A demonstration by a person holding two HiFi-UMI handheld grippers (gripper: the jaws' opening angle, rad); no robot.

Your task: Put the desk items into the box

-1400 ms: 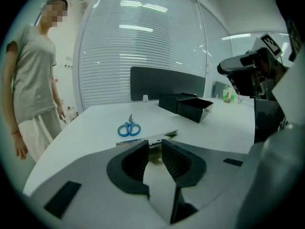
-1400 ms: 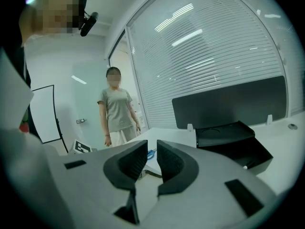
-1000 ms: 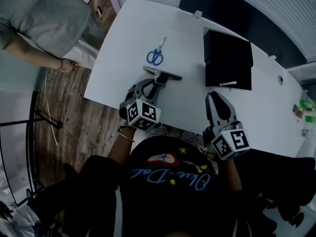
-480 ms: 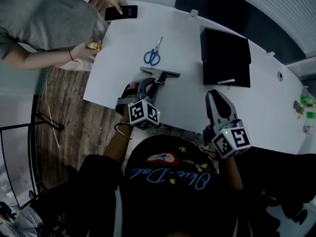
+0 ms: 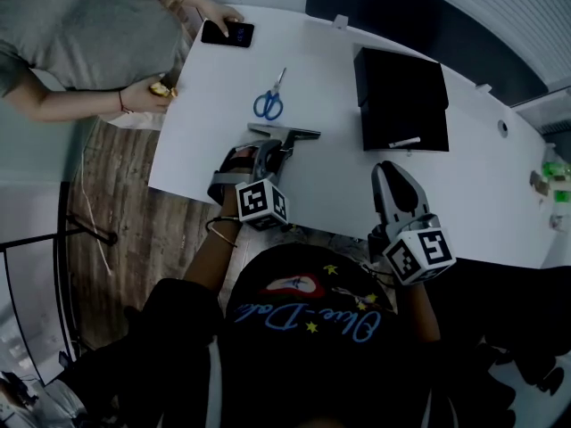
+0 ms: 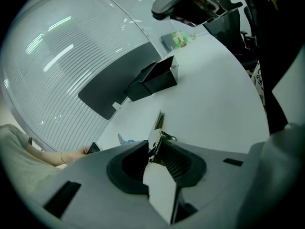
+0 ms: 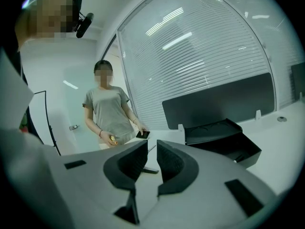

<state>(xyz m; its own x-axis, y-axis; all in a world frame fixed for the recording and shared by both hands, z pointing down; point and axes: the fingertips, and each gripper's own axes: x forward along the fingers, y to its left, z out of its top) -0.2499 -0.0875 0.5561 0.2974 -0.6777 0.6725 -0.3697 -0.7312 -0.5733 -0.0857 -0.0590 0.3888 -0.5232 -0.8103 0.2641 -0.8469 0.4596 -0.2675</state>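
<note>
- A long, flat grey item (image 5: 287, 133) with a darker end lies crosswise near the table's (image 5: 339, 194) front edge, just beside the blue-handled scissors (image 5: 268, 102).
- The left gripper (image 5: 275, 147) is clamped on the grey item, and its own view shows the flat body pinched between the two pads.
- The black box (image 5: 401, 105) stands open to the right of both, well apart from them, with a white pen (image 5: 404, 142) lying inside along its near wall.
- What the grey item is stays hard to make out, as the jaws cover part of it. Whether it rests on the table or is raised off it cannot be told.
- At the far corner another person's hand (image 5: 219, 14) rests on a dark phone (image 5: 227, 33).
- The left gripper slopes down toward the table, its marker cube tilted.
- The right gripper (image 5: 391, 175) sits nearly level at the table's front edge, pointing toward the box, with its jaws a narrow gap apart and nothing between them.
</note>
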